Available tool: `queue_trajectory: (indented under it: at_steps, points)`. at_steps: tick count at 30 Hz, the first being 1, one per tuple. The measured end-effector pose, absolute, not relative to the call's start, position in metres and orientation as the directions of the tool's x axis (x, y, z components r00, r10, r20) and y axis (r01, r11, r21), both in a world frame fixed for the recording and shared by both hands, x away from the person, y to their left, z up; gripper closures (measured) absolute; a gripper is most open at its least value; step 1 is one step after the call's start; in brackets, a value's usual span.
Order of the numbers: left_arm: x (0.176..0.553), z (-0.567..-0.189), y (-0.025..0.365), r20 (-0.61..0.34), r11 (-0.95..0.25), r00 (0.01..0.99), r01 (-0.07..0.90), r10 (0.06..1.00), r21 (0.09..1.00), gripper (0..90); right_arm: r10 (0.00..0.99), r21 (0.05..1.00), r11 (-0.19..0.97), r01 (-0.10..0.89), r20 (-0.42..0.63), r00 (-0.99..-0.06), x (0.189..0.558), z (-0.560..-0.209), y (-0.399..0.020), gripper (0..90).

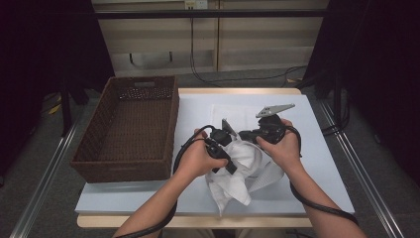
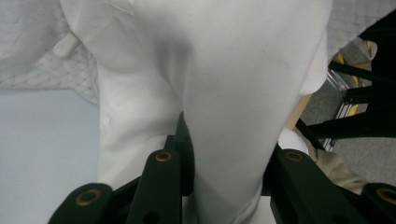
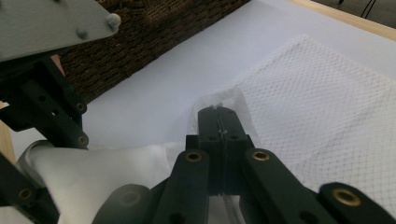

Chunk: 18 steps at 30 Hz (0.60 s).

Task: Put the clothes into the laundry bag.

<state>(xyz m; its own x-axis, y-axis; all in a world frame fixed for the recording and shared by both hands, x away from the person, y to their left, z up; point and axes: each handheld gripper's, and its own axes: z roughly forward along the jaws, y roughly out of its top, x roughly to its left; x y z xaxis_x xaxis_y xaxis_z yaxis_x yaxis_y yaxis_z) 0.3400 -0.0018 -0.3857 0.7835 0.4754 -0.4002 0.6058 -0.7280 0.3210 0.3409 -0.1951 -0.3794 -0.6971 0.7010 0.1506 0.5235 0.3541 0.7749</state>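
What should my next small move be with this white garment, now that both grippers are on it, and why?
Probably draw the two grippers apart to spread the cloth. The left gripper is closed on a thick fold of the white garment, and the right gripper is pinched shut on a thin edge, yet the fabric hangs bunched between them. The mesh sheet lies flat behind, and the wicker basket waits alongside.

Grey floor point(image 1: 54, 148), perhaps carpeted

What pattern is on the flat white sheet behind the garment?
A fine diamond mesh on the sheet, clearest in the right gripper view.
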Motion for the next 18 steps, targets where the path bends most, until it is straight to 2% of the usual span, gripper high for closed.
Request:
queue_trajectory:
  at_steps: [7,18]
  points:
    - [0.337,-0.385,-0.008,-0.406,-0.749,0.797,0.581,0.446,0.319,71.4,0.691,0.777,0.363,0.515,0.147,-0.708,0.340,-0.377,-0.192,90.0]
    - [0.352,-0.393,0.007,-0.411,-0.681,0.729,0.674,0.548,0.287,71.4,0.694,0.781,0.357,0.512,0.145,-0.705,0.337,-0.375,-0.199,90.0]
